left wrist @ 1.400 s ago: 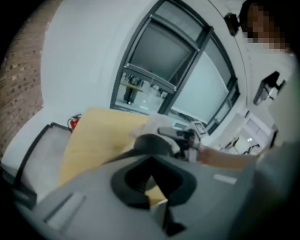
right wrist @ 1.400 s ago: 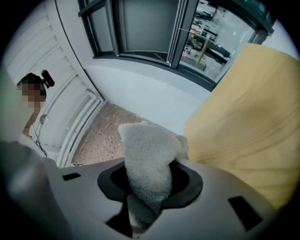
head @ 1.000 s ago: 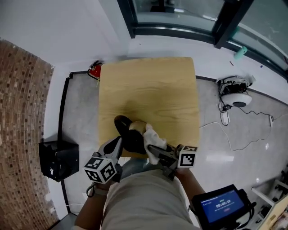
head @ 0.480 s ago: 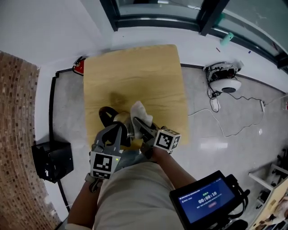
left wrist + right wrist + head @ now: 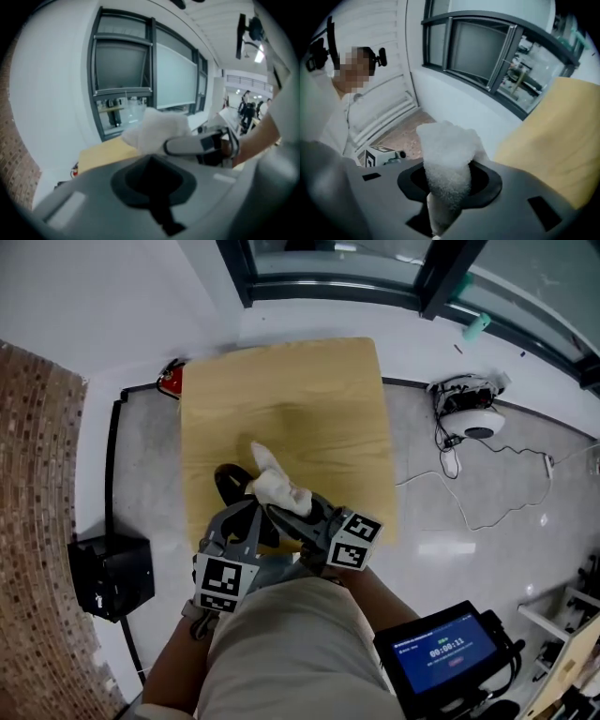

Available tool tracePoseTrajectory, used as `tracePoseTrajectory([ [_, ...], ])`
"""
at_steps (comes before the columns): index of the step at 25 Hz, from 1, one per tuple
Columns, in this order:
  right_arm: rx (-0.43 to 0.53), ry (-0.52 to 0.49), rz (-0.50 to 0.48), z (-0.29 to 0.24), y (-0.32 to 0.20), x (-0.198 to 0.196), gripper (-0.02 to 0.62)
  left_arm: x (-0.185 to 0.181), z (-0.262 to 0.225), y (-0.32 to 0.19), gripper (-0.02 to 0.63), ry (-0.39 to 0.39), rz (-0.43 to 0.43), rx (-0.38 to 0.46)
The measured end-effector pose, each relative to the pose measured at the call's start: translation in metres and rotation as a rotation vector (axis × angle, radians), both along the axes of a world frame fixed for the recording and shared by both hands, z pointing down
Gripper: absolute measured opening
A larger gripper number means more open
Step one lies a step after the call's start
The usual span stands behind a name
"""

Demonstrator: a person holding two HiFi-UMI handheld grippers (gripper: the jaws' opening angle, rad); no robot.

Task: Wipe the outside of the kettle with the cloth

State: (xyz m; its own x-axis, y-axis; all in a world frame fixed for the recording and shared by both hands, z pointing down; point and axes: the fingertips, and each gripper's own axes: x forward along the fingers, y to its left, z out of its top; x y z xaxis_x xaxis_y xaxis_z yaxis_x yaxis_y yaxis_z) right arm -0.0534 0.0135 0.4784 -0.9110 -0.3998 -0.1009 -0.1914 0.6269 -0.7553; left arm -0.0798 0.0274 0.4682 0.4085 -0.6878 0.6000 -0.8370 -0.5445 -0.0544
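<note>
A dark kettle [image 5: 228,486] stands on the wooden table [image 5: 300,399] near its front edge, mostly hidden behind the cloth and both grippers. My right gripper [image 5: 278,513] is shut on a white cloth [image 5: 277,486] that bunches up over the kettle's right side. In the right gripper view the cloth [image 5: 447,154] sticks up out of the shut right gripper [image 5: 440,211]. My left gripper [image 5: 246,519] sits just in front of the kettle. The left gripper [image 5: 151,180] looks shut with nothing between its jaws, and the cloth [image 5: 157,129] and right gripper [image 5: 197,145] lie ahead of it.
The far half of the table [image 5: 553,136] is bare wood. A black box [image 5: 112,576] sits on the floor to the left, a red object [image 5: 170,379] by the table's back left corner, and a round white device [image 5: 473,418] with cables to the right.
The right gripper has carried the cloth leftward, from the kettle's right side to over its top. The left gripper stayed close by the kettle.
</note>
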Motion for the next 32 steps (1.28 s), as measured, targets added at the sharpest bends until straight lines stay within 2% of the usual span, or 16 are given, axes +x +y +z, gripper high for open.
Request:
tracePoseTrajectory([
  [2,-0.091,0.058,0.047,0.038,-0.011,0.002,0.138,-0.003,0.002,0.001,-0.001,-0.001,0.002,0.004],
  [5,-0.527,0.247,0.126,0.152,-0.030,0.021,0.138,0.002,0.001,0.003,-0.002,0.001,0.005,0.003],
  [6,-0.492,0.228,0.082,0.135,-0.028,0.018,0.138,0.003,0.001,0.004,-0.002,0.001,0.005,0.001],
  [9,-0.078,-0.023,-0.151,0.012,-0.010,-0.006,0.138,0.002,-0.001,0.006,0.000,-0.001,0.004,0.007],
  [11,-0.103,0.022,-0.157,0.034,-0.019,-0.011,0.138,-0.002,-0.001,0.007,0.000,-0.010,0.003,0.018],
  [14,-0.434,0.364,-0.091,0.143,-0.043,-0.010,0.138,-0.003,-0.004,0.008,0.000,-0.017,0.004,0.025],
  [15,-0.386,0.371,-0.122,0.128,-0.041,-0.016,0.137,-0.003,-0.005,0.009,-0.001,-0.016,0.003,0.024],
  [18,-0.009,0.083,-0.264,0.013,-0.026,-0.039,0.135,-0.004,-0.006,0.012,0.000,-0.013,0.000,0.026],
  [19,0.002,0.057,-0.276,0.012,-0.026,-0.041,0.137,-0.004,-0.005,0.012,0.000,-0.015,0.000,0.030],
  [23,-0.437,0.384,-0.182,0.150,-0.047,-0.028,0.135,-0.008,-0.005,0.010,-0.002,-0.016,0.007,0.035],
  [24,-0.413,0.360,-0.189,0.135,-0.046,-0.030,0.135,-0.008,-0.005,0.010,-0.002,-0.012,0.007,0.033],
  [27,-0.155,0.015,-0.218,0.028,-0.037,-0.035,0.135,-0.008,-0.004,0.011,0.000,-0.008,0.005,0.032],
  [28,-0.169,-0.035,-0.198,0.027,-0.039,-0.031,0.137,-0.008,-0.004,0.011,0.000,-0.011,0.004,0.034],
  [29,-0.255,0.004,-0.159,0.056,-0.044,-0.027,0.137,-0.008,-0.003,0.011,-0.001,-0.014,0.006,0.036],
  [31,-0.484,0.236,-0.107,0.142,-0.051,-0.020,0.137,-0.007,-0.004,0.010,-0.002,-0.018,0.015,0.038],
  [32,-0.515,0.311,-0.119,0.157,-0.049,-0.022,0.136,-0.007,-0.005,0.010,0.000,-0.018,0.019,0.038],
])
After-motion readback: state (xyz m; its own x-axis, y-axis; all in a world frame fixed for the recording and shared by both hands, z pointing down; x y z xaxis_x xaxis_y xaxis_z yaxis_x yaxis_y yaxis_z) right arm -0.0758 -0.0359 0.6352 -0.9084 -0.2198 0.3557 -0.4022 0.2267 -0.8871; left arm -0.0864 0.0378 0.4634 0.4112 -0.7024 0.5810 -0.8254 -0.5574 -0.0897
